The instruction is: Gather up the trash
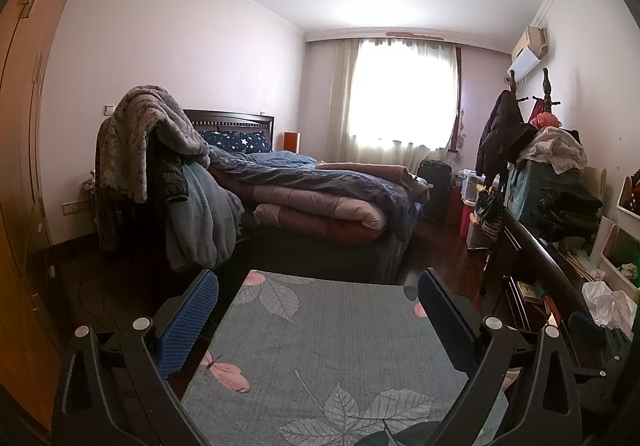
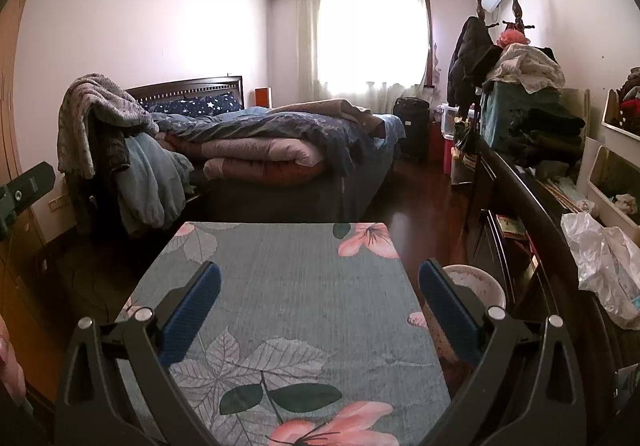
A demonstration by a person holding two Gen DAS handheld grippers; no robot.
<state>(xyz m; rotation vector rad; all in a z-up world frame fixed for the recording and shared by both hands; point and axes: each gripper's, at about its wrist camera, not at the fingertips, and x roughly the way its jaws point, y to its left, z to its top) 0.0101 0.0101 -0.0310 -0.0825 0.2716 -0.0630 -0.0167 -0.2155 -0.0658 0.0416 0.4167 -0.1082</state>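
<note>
My left gripper (image 1: 318, 280) is open above a small table covered with a grey-green floral cloth (image 1: 320, 346); nothing is between its blue pads. My right gripper (image 2: 320, 270) is open too, over the same cloth (image 2: 288, 286), and holds nothing. A crumpled white plastic bag (image 2: 600, 266) lies on the dark dresser to the right, apart from both grippers; the left wrist view shows the bag (image 1: 608, 306) at its right edge. A round pale bin (image 2: 476, 286) stands on the floor just right of the table, partly hidden behind the right finger.
An unmade bed (image 2: 280, 142) with piled quilts fills the middle of the room beyond the table. Clothes hang over a chair (image 1: 152, 150) on the left. The dark dresser (image 2: 532, 206) on the right is cluttered with clothes and boxes. Dark wood floor (image 2: 424, 214) runs between bed and dresser.
</note>
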